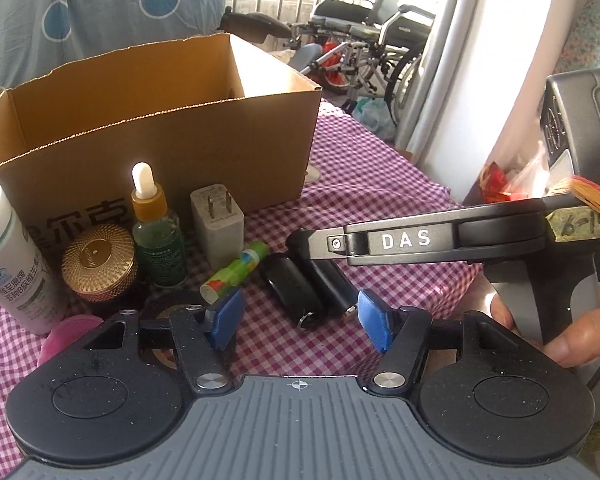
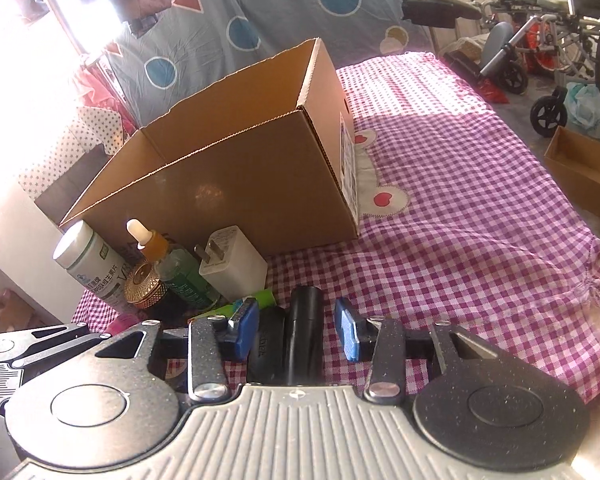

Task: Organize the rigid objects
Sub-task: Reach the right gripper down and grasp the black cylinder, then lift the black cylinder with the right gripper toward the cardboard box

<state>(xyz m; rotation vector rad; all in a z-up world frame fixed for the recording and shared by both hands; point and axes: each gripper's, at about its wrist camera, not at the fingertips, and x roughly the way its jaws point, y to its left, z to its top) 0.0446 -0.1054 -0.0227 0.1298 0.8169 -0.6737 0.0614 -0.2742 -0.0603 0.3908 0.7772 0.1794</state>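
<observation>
Matt cardboard box (image 1: pixel 204 136), checked cloth (image 1: pixel 380 184), glossy black plastic cylinder (image 2: pixel 305 332)

White capitals "DAS" stand on the right gripper's (image 1: pixel 300 240) dark arm, at three o'clock in the left wrist view. Further out along the same arm, a greenish tape label (image 1: pixel 580 226) bears handwritten figures, "6-1" and a cut-off stroke. The cardboard box (image 1: pixel 220 148) carries large black Chinese characters low on its front wall, at nine o'clock, reading "尔克" after a hidden first part. The white bottle (image 1: pixel 16 264) has green Chinese print, with "B族维生素" partly legible. Small embossed letters on the black case (image 2: pixel 266 350) are too blurred to read.
</observation>
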